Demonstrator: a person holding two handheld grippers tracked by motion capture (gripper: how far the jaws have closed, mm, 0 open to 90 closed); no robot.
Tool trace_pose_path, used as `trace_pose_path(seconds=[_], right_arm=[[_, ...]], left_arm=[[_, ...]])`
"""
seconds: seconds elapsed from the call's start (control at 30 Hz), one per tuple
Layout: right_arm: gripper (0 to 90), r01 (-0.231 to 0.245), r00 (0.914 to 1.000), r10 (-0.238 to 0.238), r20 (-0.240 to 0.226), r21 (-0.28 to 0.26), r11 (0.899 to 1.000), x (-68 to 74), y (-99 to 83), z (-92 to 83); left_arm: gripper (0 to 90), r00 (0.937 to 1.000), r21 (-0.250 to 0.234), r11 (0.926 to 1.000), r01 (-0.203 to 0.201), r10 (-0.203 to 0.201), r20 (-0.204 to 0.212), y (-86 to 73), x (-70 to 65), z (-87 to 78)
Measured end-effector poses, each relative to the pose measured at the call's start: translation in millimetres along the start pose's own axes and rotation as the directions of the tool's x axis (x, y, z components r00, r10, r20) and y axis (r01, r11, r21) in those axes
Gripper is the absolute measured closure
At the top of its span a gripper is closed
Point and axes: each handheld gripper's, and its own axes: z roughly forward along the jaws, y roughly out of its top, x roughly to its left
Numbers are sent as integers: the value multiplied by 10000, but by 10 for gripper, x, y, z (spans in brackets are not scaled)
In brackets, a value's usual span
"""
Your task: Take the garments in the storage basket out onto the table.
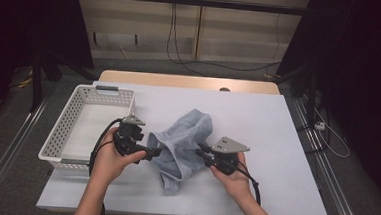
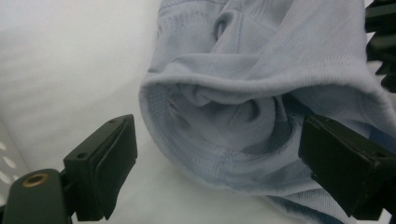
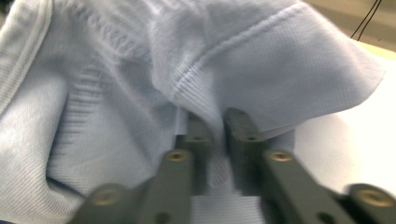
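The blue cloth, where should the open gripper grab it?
Best guess: the thick rolled hem of the cloth facing the left gripper, coming straight on from the basket side. That hem bulges toward the open jaws and lies between them already, so closing should catch it. The right gripper is shut on a fold on the other side.

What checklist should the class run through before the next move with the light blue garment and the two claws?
1. Right claw pinched on a fold of the light blue garment: ok.
2. Left claw gripping the cloth: not ok, its jaws stand wide apart with the hem between them.
3. Garment lying on the white table cover, off the edge: ok.
4. White basket within reach beside the left claw: ok.
5. Cables free of the cloth: cannot tell.
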Motion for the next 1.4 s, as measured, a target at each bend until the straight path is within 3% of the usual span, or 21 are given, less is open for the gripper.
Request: trace_pose_path(seconds=[0.23,0.47,0.6,0.87,0.97,1.1,1.23,1.4], right_arm=[[872,-1035,9943,1029,-278,-202,9944,-201,17,-152],[871,-1617,9868,1615,-78,-478,9857,-385,-59,-370],[871,-1611,9867,1619,116,-537,9855,-468,-117,-518],[871,-2029,9773,2059,490,-603,9773,-632,-250,-785],[870,-1973,9775,2004,664,-505,9790,-675,-277,-850],[868,-2018,9748,2058,863,-523,9780,-728,-314,-901],[867,-1768,9806,1790,796,-347,9836,-718,-328,-877],[865,-1774,9816,1782,685,-176,9840,-706,-334,-836]], left_arm=[[121,10000,-11,10000,-88,88,20,18,-24,-2],[124,9999,-82,9999,-135,135,37,50,-54,29],[125,9997,-67,9998,-212,213,146,85,-83,63],[127,9989,15,9994,-347,346,312,134,-132,148],[127,9988,3,9994,-345,344,340,141,-138,163],[127,9991,-79,9996,-284,286,320,134,-130,152],[127,9992,-85,9997,-241,244,301,126,-121,144],[128,9992,23,9998,-194,194,359,101,-108,150]])
